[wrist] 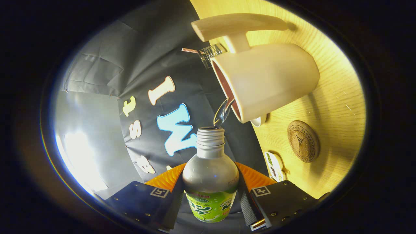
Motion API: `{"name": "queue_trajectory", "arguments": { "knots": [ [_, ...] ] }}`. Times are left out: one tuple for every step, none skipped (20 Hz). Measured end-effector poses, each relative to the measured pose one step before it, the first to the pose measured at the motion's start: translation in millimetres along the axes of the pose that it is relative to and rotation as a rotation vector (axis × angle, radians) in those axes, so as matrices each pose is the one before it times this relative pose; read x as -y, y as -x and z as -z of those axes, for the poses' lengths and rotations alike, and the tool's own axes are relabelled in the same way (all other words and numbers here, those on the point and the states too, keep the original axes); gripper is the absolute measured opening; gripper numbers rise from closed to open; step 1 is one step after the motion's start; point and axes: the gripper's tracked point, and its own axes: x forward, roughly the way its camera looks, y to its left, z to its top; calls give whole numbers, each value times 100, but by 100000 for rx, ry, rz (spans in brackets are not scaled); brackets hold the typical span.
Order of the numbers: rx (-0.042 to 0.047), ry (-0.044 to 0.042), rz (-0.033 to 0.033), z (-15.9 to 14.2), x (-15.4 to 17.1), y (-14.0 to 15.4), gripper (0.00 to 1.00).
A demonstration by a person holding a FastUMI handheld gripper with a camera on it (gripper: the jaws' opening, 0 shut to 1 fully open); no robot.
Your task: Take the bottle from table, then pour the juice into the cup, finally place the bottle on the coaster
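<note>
Silver metal bottle with green label [210, 182] clamped between gripper [210, 203] fingers, long axis along them, open mouth aimed at cream ceramic mug's [269, 81] rim, liquid streaming.

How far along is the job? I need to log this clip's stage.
Done: the bottle is off the table, held between the gripper fingers. In hand: the pour, with a stream running from the open neck into the cup. Left: setting the bottle on the coaster, which lies bare on the table beyond the cup.

Black cloth wall [107, 65] beside light wooden table [338, 97].
</note>
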Motion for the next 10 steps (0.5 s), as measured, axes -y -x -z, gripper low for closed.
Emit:
{"name": "queue_trajectory", "arguments": {
  "knots": [
    [40,-954,-514,-106,-246,39,77],
    [197,-41,-107,6,7,55,77],
    [183,-359,670,75,132,-1,77],
    [111,-419,131,25,-176,28,77],
    [-109,-1193,-853,-7,-257,-82,77],
    [161,-1308,-1428,13,-130,40,77],
    [512,-976,-1171,-81,-201,103,77],
    [302,-800,-820,-44,-208,18,77],
    [78,-530,-194,202,-276,-114,77],
    [143,-315,-192,24,-38,-9,77]
  ]
}}
